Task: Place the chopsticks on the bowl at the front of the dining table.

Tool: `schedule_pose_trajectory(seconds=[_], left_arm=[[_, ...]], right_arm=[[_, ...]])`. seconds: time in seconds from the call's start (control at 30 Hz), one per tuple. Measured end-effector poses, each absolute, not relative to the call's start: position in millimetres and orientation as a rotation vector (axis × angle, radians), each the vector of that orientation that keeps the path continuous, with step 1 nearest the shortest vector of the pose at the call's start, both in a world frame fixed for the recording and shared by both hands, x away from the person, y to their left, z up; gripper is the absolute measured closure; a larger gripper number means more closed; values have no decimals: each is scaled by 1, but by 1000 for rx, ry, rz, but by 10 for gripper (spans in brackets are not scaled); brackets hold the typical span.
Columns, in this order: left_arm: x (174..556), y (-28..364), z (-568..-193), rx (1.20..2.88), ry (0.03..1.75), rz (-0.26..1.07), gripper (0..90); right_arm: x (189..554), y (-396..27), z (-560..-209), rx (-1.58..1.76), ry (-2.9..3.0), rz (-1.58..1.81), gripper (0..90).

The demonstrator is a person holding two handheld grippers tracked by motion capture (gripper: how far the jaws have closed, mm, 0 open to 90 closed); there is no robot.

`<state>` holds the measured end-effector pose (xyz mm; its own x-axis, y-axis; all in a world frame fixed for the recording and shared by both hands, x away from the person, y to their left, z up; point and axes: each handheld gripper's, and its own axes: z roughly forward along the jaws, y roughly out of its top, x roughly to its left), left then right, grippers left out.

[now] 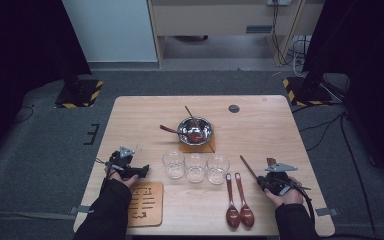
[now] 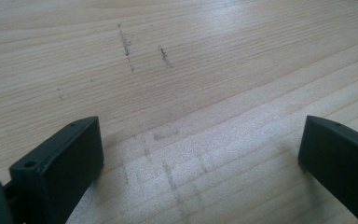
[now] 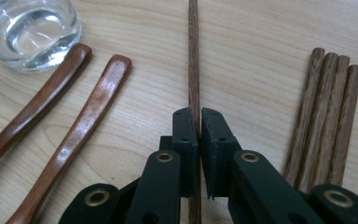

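Observation:
My right gripper (image 3: 199,114) is shut on a single dark wooden chopstick (image 3: 193,56) that lies flat on the table and points away between the jaws. From above, that chopstick (image 1: 248,167) slants up and left from the right gripper (image 1: 264,182) at the table's right front. Several more chopsticks (image 3: 328,116) lie bundled just to its right. Two brown wooden spoons (image 3: 88,123) lie to its left. My left gripper (image 2: 200,140) stands open over bare wood, nothing between its jaws; it rests at the left front (image 1: 132,170).
Three clear glasses (image 1: 195,167) stand in a row mid-table. Behind them a metal bowl (image 1: 195,131) with utensils in it sits on a square coaster (image 1: 196,147). A slotted wooden board (image 1: 145,204) lies by the left forearm. The spoons (image 1: 239,200) lie near the front edge.

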<state>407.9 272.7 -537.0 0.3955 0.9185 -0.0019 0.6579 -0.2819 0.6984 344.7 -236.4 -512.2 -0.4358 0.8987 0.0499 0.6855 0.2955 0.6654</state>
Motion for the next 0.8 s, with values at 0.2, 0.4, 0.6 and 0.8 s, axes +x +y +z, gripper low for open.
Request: schedule_pose_trajectory(seconds=[0.2, 0.4, 0.6, 0.8], left_arm=[[408, 273, -537, 2038, 1342, 544, 0], [408, 273, -537, 2038, 1342, 544, 0], [408, 273, -537, 2038, 1342, 544, 0], [408, 273, -537, 2037, 1342, 544, 0]], right_arm=[[345, -238, -507, 1428, 2213, 935, 847], [345, -242, -502, 1438, 2183, 966, 848], [346, -245, -498, 1440, 2146, 1001, 847], [346, -249, -493, 1452, 2118, 1025, 848]])
